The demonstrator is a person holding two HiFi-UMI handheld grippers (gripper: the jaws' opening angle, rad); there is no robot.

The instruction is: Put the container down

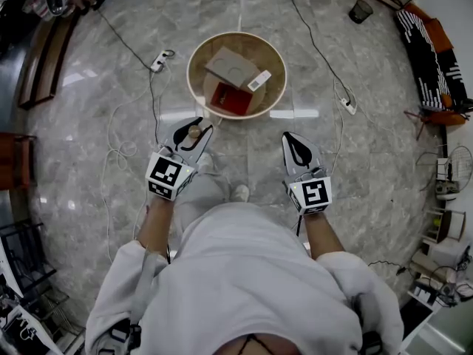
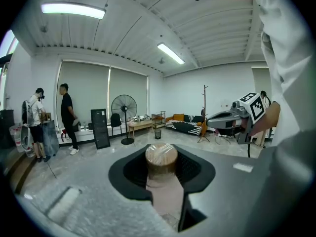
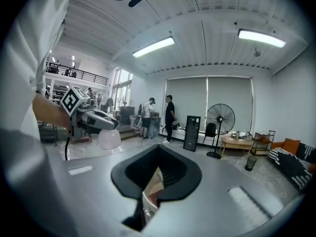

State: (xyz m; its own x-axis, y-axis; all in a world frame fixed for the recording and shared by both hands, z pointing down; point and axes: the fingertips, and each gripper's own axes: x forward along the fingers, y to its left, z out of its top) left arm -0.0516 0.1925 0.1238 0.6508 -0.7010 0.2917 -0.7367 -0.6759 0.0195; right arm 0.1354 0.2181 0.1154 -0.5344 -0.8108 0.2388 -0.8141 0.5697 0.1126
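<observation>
I hold a small clear round container (image 1: 194,132) with a brownish top in my left gripper (image 1: 194,127), above the floor just short of a round basket (image 1: 194,58). The left gripper view shows the container (image 2: 161,169) upright, with the left gripper (image 2: 161,154) shut on its sides. My right gripper (image 1: 292,137) hangs beside it to the right, jaws shut with nothing in them. In the right gripper view only a thin slit shows between the jaws of the right gripper (image 3: 156,169). That view also catches the left gripper (image 3: 91,116) with the container (image 3: 109,138).
The basket holds cardboard boxes (image 1: 229,66) and a red item (image 1: 230,98). Power strips (image 1: 158,63) and cables trail over the marble floor. A bench (image 1: 44,58) stands at left, a sofa (image 1: 432,58) at right. Two people (image 2: 66,117) and a fan (image 2: 123,107) are far off.
</observation>
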